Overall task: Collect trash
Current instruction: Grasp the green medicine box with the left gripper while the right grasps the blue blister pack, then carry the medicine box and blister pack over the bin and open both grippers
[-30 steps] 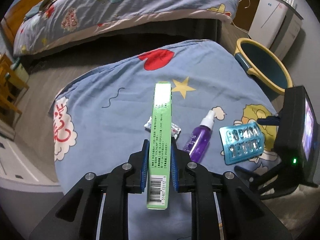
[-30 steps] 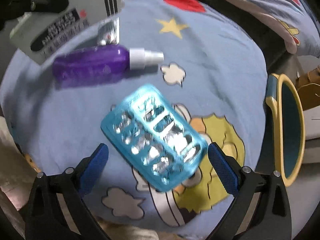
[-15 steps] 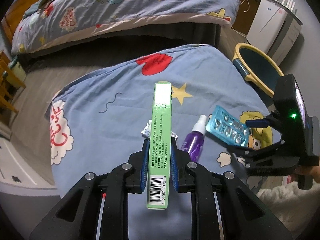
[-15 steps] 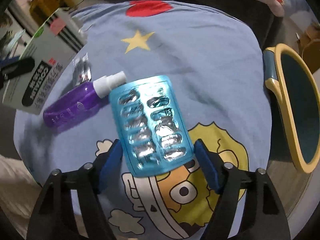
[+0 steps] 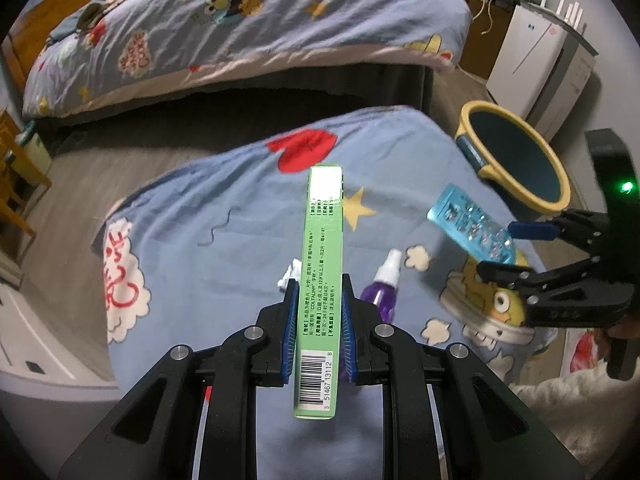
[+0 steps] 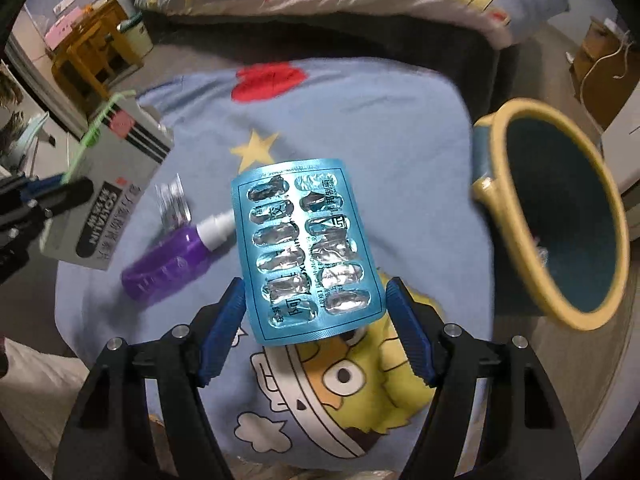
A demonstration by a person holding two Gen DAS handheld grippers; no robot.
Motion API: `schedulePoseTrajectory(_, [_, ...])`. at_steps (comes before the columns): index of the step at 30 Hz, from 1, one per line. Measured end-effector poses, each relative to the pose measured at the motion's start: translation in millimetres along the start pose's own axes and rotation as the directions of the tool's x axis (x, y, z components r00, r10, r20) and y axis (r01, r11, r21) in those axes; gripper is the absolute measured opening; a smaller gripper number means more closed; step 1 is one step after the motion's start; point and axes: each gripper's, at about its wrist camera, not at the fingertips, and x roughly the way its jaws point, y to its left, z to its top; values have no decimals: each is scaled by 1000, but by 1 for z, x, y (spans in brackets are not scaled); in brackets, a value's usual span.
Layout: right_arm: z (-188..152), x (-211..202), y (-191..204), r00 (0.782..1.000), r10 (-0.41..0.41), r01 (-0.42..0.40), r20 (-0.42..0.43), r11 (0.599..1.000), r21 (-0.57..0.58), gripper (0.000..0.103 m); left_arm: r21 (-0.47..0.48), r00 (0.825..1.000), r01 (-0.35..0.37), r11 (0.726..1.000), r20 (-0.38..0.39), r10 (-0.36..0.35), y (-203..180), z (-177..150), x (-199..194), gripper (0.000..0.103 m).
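Medicine carton (image 5: 319,288), green-edged and long, stands clamped on its narrow faces in the left gripper (image 5: 319,326), exactly where it was a second ago; that hand has scarcely shifted, so the carton is simply waiting its turn above the blue cartoon blanket (image 5: 192,216); just to the right of it, lying on the blanket, are a small crumpled foil scrap (image 5: 289,276) and a purple spray bottle (image 5: 382,286), neither touched; further right comes the real change: the blue blister pack (image 6: 308,248), which a second ago lay flat on the blanket between wide-spread jaws, is now pinched by its long edges in the right gripper (image 6: 314,320) and carried clear of the cloth, its far end tilted upward, the bottle's white nozzle partly hidden behind it; the jaws came in from full spread and have settled against the pack's sides; in the left wrist view the pack (image 5: 470,228) hangs in the air with the yellow-rimmed bin (image 5: 516,160) right behind it; the bin (image 6: 560,208) stands on the floor off the blanket's right edge, mouth tipped toward the camera; so the pickup looks done and the carry begun, with the release over the bin judged next; the edge grip seems thin, and the pack could bow or slip.
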Motion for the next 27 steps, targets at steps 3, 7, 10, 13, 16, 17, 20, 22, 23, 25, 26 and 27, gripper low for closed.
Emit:
schedulePoseTrajectory(3, [11, -25, -11, 999, 0, -1, 32, 1000, 16, 70, 22, 999, 1, 1000, 37, -2, -8, 9, -9, 21])
schedulePoseTrajectory(7, [29, -69, -25, 997, -32, 32, 77, 999, -2, 70, 48, 997, 15, 999, 73, -18, -20, 20, -18, 21])
schedulePoseTrajectory(10, [33, -89, -40, 993, -58, 58, 103, 998, 1, 70, 67, 996, 15, 998, 89, -20, -28, 24, -21, 21])
schedulePoseTrajectory(13, [29, -94, -58, 991, -52, 47, 125, 998, 42, 70, 82, 995, 19, 996, 92, -27, -39, 27, -22, 21])
schedulePoseTrajectory(16, [28, -90, -79, 991, -19, 3, 132, 993, 121, 70, 97, 995, 20, 995, 93, -29, -48, 31, -20, 21])
schedulePoseTrajectory(17, [29, -91, -86, 990, -17, -2, 139, 991, 135, 70, 108, 995, 17, 994, 96, -28, -55, 33, -20, 21])
schedulePoseTrajectory(20, [32, -92, -105, 987, -29, 1, 156, 985, 173, 70, 126, 994, 24, 992, 102, -37, -68, 39, -19, 21])
schedulePoseTrajectory(22, [32, -93, -121, 986, -30, -6, 166, 978, 208, 70, 134, 993, 31, 990, 105, -46, -77, 43, -19, 21])
schedulePoseTrajectory(23, [32, -95, -128, 985, -36, -3, 170, 976, 220, 70, 146, 993, 32, 989, 109, -48, -83, 46, -18, 21])
schedulePoseTrajectory(25, [32, -96, -143, 982, -53, 8, 179, 969, 248, 70, 174, 992, 28, 984, 116, -49, -97, 53, -17, 21])
schedulePoseTrajectory(26, [31, -97, -149, 982, -57, 8, 181, 965, 260, 70, 181, 992, 28, 983, 119, -50, -101, 56, -16, 21])
schedulePoseTrajectory(27, [31, -96, -156, 981, -61, 8, 182, 961, 275, 70, 190, 991, 29, 981, 122, -53, -108, 60, -14, 21])
